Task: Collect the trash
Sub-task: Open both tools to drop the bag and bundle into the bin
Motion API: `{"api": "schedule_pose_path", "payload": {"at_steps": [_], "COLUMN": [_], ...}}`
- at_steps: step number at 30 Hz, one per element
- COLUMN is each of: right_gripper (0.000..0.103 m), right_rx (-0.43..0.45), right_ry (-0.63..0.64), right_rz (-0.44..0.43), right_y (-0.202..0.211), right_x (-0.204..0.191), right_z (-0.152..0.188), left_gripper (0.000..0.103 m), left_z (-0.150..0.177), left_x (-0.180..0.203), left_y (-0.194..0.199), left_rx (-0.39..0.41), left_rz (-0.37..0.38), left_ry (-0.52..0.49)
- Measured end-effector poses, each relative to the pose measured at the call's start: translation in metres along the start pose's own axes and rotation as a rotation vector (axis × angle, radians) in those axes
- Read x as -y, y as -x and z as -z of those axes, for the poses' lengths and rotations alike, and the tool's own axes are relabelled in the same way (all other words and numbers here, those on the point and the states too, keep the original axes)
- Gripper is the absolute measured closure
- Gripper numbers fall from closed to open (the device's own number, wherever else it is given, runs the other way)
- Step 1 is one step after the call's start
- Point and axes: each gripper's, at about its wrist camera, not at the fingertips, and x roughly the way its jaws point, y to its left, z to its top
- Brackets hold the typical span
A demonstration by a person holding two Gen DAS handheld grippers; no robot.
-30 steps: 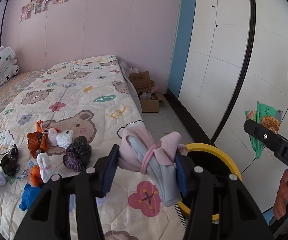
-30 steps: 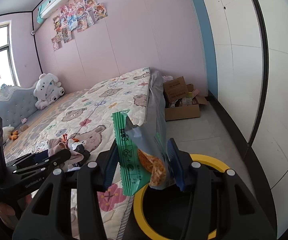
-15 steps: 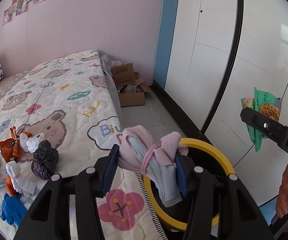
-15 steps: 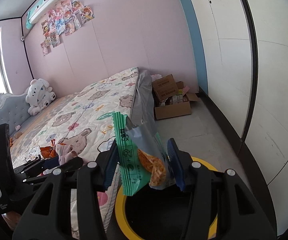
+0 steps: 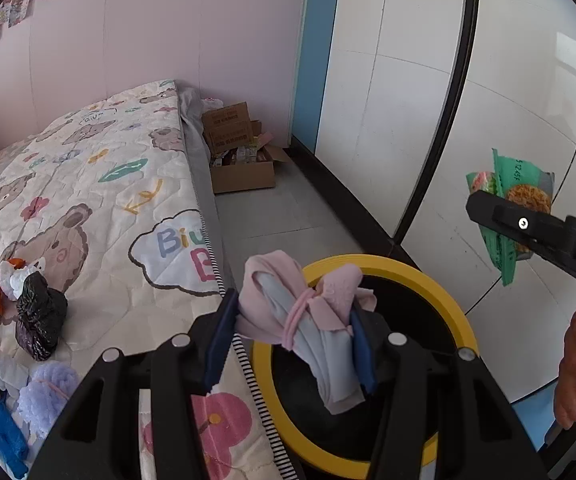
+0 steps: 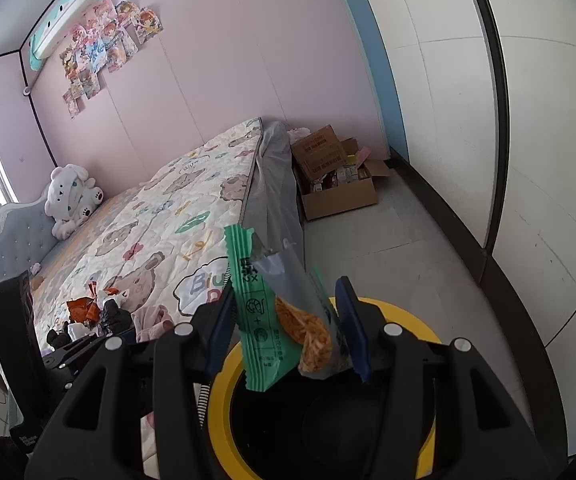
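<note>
Hanging upright: cloth bundle [image 5: 307, 332] | snack packet [image 6: 284, 312] | over bin [image 5: 407, 276]

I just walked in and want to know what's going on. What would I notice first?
Right in front, the left gripper squeezes a pink and blue cloth bundle above a black bin with a yellow rim. The right gripper grips a green snack packet over the same bin. On the bed to the left, more small tied bundles lie in a heap.
</note>
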Motion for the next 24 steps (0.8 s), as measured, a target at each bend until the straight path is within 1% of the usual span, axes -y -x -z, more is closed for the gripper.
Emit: {"api": "schedule_pose_path", "payload": {"at_steps": [5, 10, 13, 14, 18, 20, 22, 23, 24], "right_gripper": [0.055, 0.053, 0.051, 0.050, 0.049, 0.048, 0.048, 0.047, 0.045], "right_rx": [-0.027, -0.037, -0.040, -0.040, -0.027, -0.018, -0.005, 0.001, 0.006], "right_ry": [-0.042, -0.061, -0.068, -0.073, -0.088, -0.099, -0.107, -0.112, -0.117], "right_rz": [0.001, 0.000, 0.005, 0.007, 0.019, 0.026, 0.034, 0.036, 0.036], "right_y": [-0.016, -0.022, -0.023, -0.023, -0.019, -0.016, -0.012, -0.010, -0.007], "right_x": [0.013, 0.018, 0.019, 0.020, 0.024, 0.027, 0.029, 0.030, 0.031], "right_z": [0.002, 0.004, 0.006, 0.006, 0.004, 0.003, 0.002, 0.001, 0.001], "left_gripper": [0.054, 0.054, 0.052, 0.049, 0.043, 0.031, 0.030, 0.027, 0.026], "left_z": [0.003, 0.008, 0.012, 0.012, 0.012, 0.011, 0.010, 0.009, 0.008], "left_x": [0.005, 0.013, 0.016, 0.016, 0.018, 0.018, 0.018, 0.018, 0.017], "left_y": [-0.012, -0.017, -0.020, -0.021, -0.018, -0.015, -0.011, -0.010, -0.008], "left_rx": [-0.017, -0.016, -0.028, -0.031, -0.018, -0.007, 0.005, 0.007, 0.010], "left_rz": [0.011, 0.029, 0.036, 0.039, 0.034, 0.036, 0.033, 0.036, 0.036], "left_ry": [-0.003, -0.033, -0.029, -0.025, -0.025, -0.025, -0.020, -0.019, -0.017]}}
